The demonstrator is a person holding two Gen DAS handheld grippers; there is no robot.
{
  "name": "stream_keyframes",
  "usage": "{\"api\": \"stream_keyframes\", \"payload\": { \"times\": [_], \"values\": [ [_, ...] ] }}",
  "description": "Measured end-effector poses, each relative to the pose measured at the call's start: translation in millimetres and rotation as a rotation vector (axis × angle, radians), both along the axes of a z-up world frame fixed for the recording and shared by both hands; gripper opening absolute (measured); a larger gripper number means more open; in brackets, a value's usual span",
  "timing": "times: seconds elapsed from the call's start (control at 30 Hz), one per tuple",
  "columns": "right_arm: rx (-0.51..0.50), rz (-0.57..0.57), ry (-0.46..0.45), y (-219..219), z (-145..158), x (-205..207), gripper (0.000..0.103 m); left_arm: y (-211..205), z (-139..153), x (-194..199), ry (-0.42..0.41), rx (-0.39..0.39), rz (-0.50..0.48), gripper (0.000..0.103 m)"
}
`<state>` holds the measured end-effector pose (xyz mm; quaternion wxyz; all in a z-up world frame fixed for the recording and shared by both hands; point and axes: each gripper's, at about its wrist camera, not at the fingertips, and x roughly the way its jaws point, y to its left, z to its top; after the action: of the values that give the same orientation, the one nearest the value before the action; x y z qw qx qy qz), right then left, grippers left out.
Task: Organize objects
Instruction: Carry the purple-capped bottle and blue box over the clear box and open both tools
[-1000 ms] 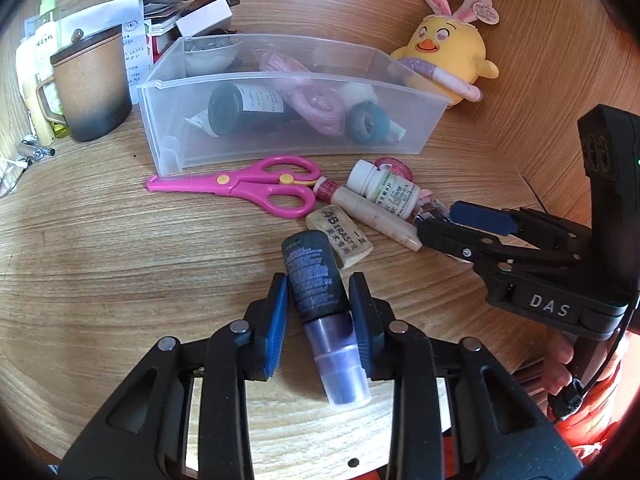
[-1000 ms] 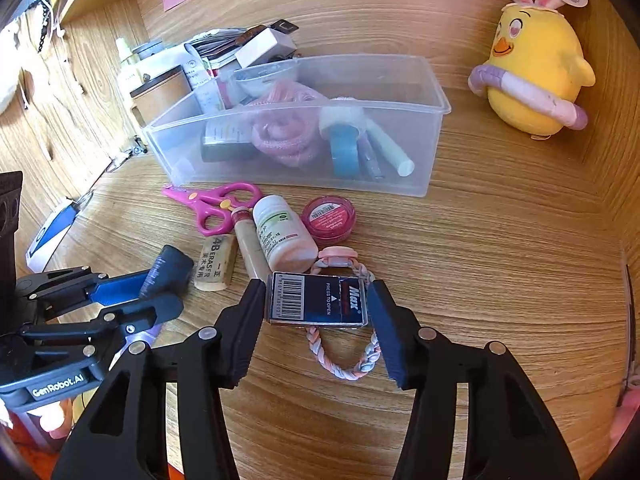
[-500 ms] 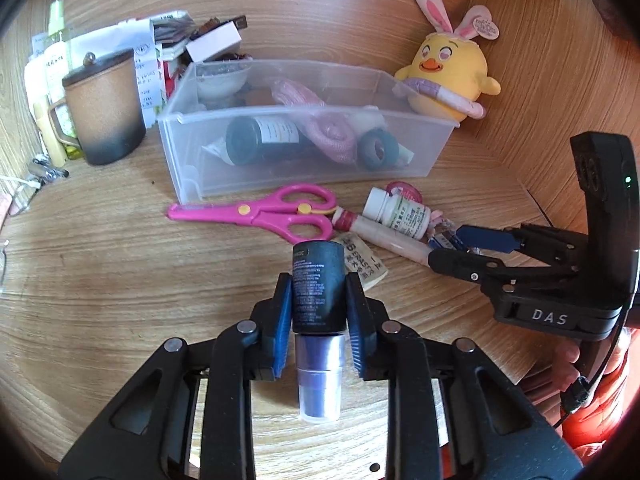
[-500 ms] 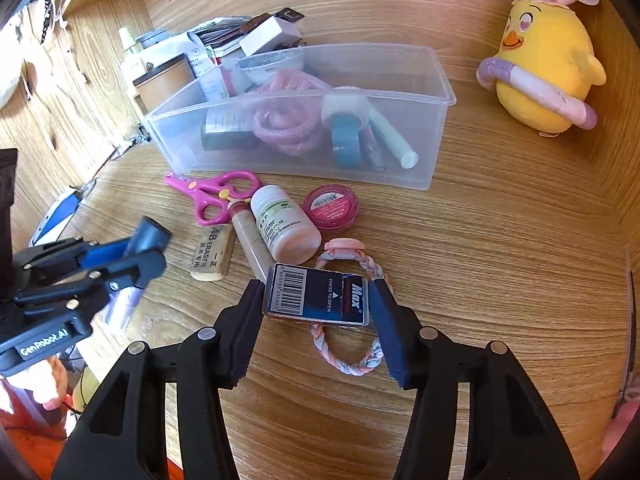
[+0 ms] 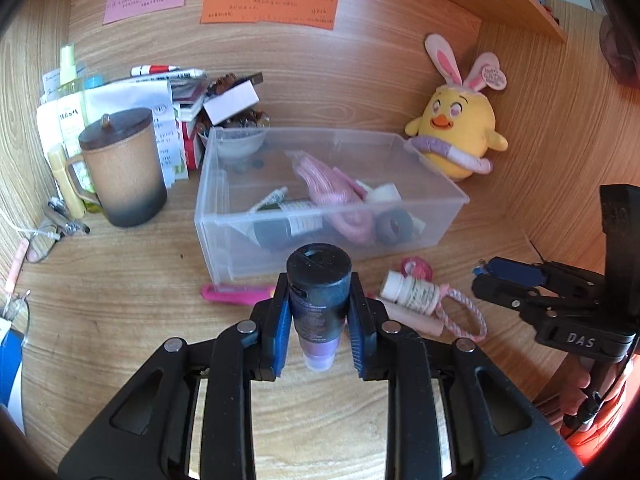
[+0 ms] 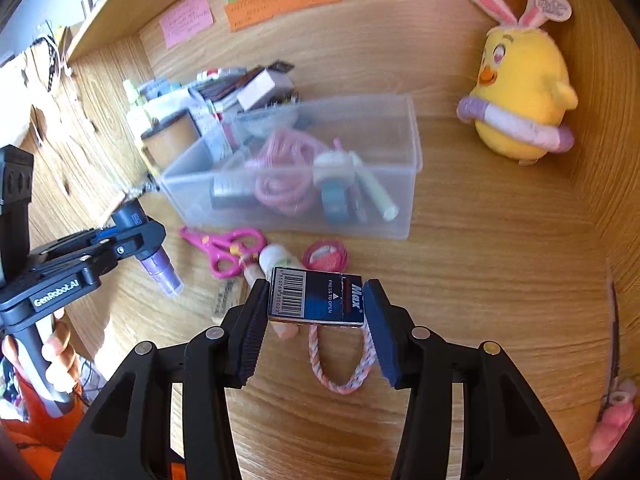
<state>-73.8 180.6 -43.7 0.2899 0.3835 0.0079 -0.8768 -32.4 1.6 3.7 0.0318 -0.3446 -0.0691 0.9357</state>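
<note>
Left wrist view: a wooden desk [image 5: 120,300] seen over two black gripper arms.
Brown lidded mug [image 5: 122,168]: at ten o'clock, standing upright in front of stacked papers.
Clear plastic bin [image 5: 224,224]: at twelve o'clock, holding a pink coiled cord [image 5: 332,196], a dark jar and tape rolls.
Left gripper [image 5: 319,320]: its blue pads are clamped on a dark tube with a black cap and lilac body [image 5: 318,300], cap pointing toward the bin, raised off the desk.
White pill bottle [image 5: 412,292]: at two o'clock, lying on its side just beside a pink braided rope loop [image 5: 468,316].
Yellow chick plush with rabbit ears [image 5: 456,124]: at one o'clock, against the back wall, beside the bin.

Right wrist view: the same desk from the other side.
Pink plastic scissors [image 6: 224,246]: at ten o'clock, flat on the desk in front of the bin.
Round pink tin [image 6: 325,254]: at twelve o'clock, between the bin and the gripper.
Right gripper [image 6: 316,320]: jaws closing, a flat dark blue staple box with a barcode [image 6: 316,298] gripped between the pads, held above the rope loop.
</note>
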Motion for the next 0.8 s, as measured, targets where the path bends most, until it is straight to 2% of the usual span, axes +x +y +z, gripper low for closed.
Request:
{"api": "stream_keyframes", "payload": {
  "times": [0.43,0.6,0.8],
  "values": [
    [-0.069,-0.065,0.145,-1.0,55.8,-34.9,0.044,-21.7,47.7,-29.6,0.115,-0.044,0.036,0.025],
    [-0.045,-0.075,0.168,-15.4,60.4,-54.1,0.044,-32.8,49.5,-51.1,0.108,-0.063,0.051,0.025],
    [0.028,-0.075,0.140,-38.4,44.3,-81.6,0.044,-42.1,38.2,-73.3,0.076,-0.085,0.072,0.025]
  ]
}}
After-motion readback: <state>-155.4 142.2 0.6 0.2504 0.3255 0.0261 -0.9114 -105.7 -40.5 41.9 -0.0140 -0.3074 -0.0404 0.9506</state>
